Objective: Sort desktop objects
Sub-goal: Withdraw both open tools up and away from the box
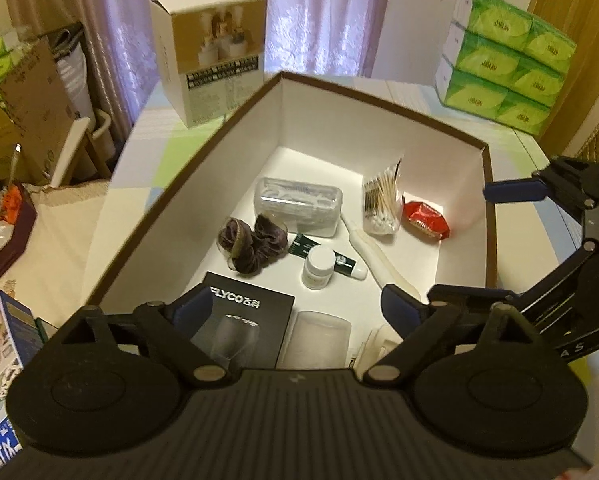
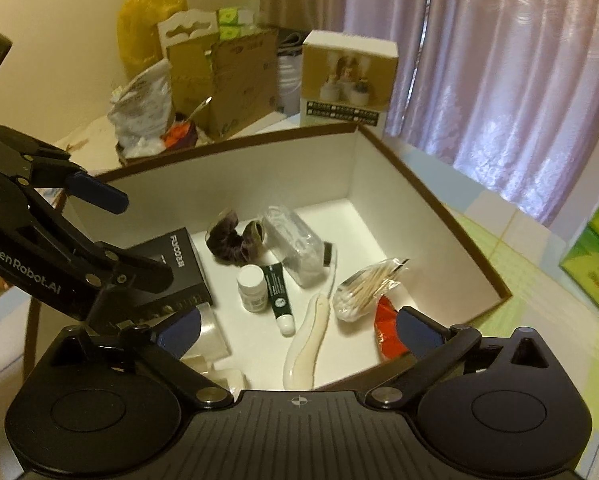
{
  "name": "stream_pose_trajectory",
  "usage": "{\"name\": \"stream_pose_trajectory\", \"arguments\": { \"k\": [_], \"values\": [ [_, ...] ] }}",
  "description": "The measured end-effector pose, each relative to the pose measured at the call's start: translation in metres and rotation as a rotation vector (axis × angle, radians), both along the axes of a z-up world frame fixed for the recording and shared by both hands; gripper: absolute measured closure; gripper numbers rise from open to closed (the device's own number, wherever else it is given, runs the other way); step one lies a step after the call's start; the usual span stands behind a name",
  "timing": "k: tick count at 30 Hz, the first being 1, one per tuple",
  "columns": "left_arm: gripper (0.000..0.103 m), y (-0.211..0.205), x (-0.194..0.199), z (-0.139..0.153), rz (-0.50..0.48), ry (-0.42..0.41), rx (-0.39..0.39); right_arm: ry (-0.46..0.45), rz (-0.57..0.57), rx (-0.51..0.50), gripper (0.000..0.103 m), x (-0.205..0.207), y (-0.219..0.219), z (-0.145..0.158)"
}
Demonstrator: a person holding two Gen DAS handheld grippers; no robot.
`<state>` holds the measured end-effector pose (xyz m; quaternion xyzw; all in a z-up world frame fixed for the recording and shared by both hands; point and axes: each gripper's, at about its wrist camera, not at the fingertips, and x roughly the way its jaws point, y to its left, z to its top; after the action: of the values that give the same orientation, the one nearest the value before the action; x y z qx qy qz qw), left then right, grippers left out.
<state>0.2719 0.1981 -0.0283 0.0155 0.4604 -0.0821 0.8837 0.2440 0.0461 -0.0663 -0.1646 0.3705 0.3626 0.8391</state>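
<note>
Big box (image 1: pixel 379 112) fills middle of frame, on worktop. Inside:
- soft scrunchie (image 1: pixel 251 244), squashy, pinch anywhere
- small bottle (image 1: pixel 318 266), hard, slippery, take by sides
- cotton bud bag (image 1: pixel 381 200), light, crinkly

Left hand-held gripper (image 1: pixel 299 308) wide open, empty. Right hand-held gripper (image 2: pixel 299 332) open too, empty.

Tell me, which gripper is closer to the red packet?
Right. The right gripper hangs just over the red packet, one fingertip right above it. The left gripper is across the box, over the black carton.
</note>
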Motion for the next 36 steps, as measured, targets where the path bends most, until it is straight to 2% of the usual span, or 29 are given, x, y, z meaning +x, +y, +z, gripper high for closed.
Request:
{"name": "stream_pose_trajectory", "arguments": {
  "k": [19, 32, 36],
  "values": [
    [0.003, -0.03, -0.082, 0.042, 0.072, -0.157, 0.088, -0.011, -0.143, 0.147, 0.002, -0.064, -0.052, 0.031],
    [0.001, -0.064, -0.15, 0.057, 0.136, -0.213, 0.084, -0.068, -0.217, 0.181, 0.002, -0.126, -0.103, 0.049],
    [0.001, -0.077, -0.167, 0.059, 0.145, -0.201, 0.068, -0.05, -0.23, 0.21, 0.002, -0.14, -0.12, 0.052]
  ]
}}
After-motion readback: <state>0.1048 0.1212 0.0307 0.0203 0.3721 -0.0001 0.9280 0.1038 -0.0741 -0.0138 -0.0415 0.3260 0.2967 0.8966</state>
